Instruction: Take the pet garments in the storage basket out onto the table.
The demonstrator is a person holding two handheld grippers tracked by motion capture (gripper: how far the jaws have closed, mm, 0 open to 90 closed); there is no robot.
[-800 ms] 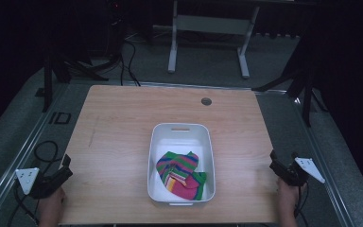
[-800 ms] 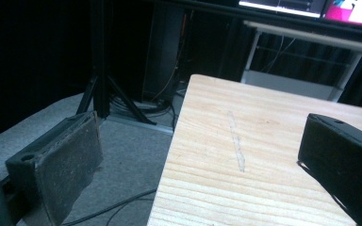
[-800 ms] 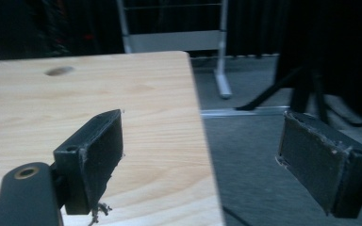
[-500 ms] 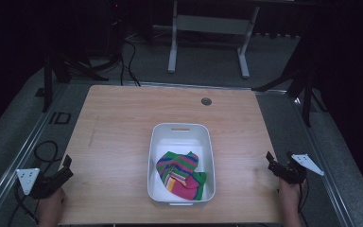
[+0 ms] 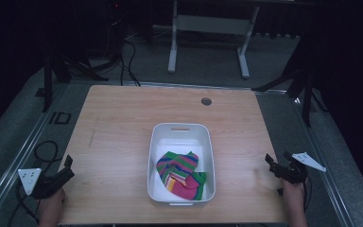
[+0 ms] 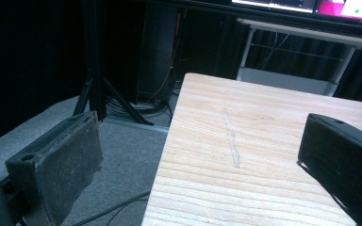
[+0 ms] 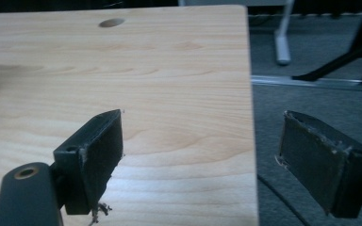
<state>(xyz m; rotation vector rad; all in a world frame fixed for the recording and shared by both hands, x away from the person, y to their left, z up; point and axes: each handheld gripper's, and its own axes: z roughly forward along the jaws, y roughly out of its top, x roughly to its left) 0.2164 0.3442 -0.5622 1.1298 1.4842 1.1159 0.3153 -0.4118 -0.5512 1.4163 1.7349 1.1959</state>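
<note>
Both grippers, left (image 5: 64, 171) and right (image 5: 275, 166), sit spread and empty at the table edges, striped cloth (image 5: 182, 175) bunched in the white bin (image 5: 179, 130); approach from above, pinch a raised fold.

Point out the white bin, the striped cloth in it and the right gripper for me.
white bin (image 5: 180, 126): high view, far rim by the handle slot.
striped cloth (image 5: 179, 172): high view, middle of the bundle.
right gripper (image 5: 270, 162): high view, between its open fingertips.
</note>
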